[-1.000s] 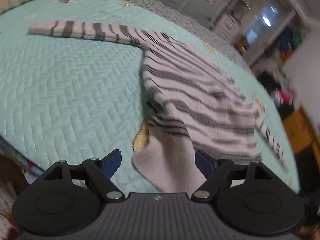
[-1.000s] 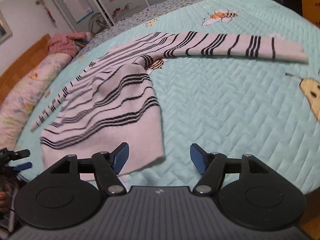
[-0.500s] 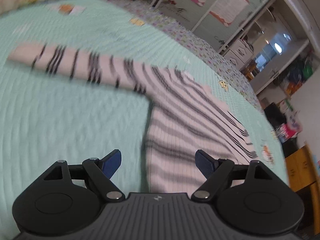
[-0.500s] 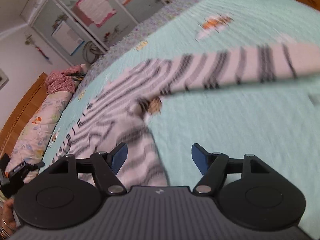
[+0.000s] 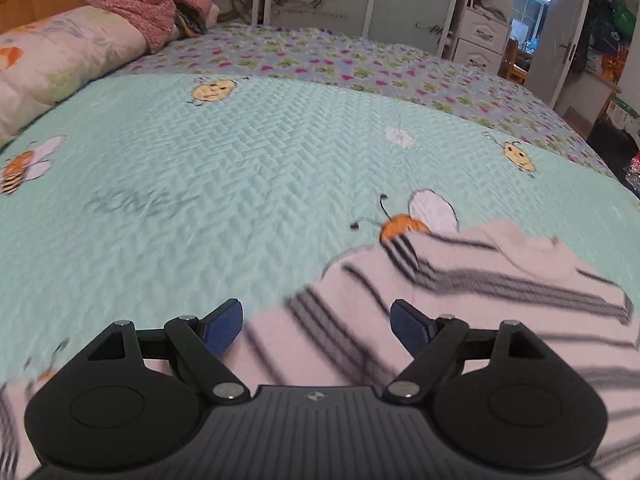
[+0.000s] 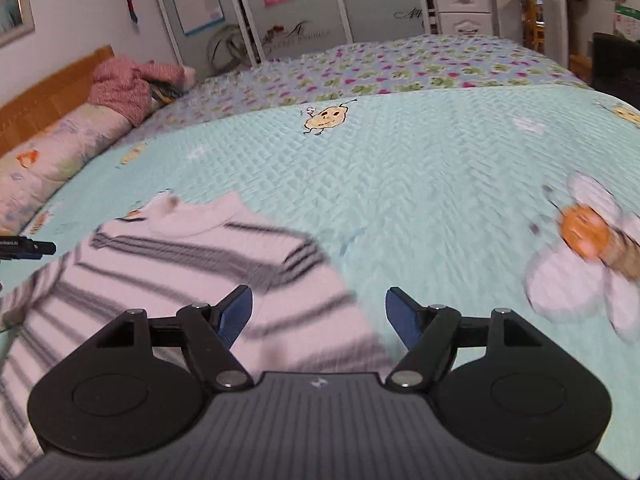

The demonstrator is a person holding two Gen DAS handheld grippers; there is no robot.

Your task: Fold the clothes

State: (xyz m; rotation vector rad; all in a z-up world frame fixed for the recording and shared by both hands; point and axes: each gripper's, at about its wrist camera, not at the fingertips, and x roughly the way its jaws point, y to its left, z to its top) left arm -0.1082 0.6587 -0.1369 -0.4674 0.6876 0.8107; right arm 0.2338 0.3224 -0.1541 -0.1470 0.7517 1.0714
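Note:
A white sweater with black stripes (image 5: 460,288) lies flat on the mint quilted bedspread (image 5: 248,184), its collar toward the far side. In the left wrist view it fills the lower right, and my left gripper (image 5: 316,326) hovers open over its left shoulder with nothing pinched. The right wrist view has the sweater (image 6: 192,264) at lower left. My right gripper (image 6: 319,316) hangs over its right shoulder edge, jaws still opening, blue pads clear of the cloth. The left gripper's tip (image 6: 28,246) pokes in at the left edge.
A rolled floral duvet (image 5: 60,60) and a pink knitted garment (image 5: 140,4) lie along the wooden headboard at the left. A purple floral sheet (image 6: 400,72) covers the bed's far part. Wardrobe doors and white drawers (image 6: 464,4) stand behind.
Both grippers have swept forward from the sweater's hem to its shoulders. The outstretched sleeves and folded lower body have left both views, and the collar now shows.

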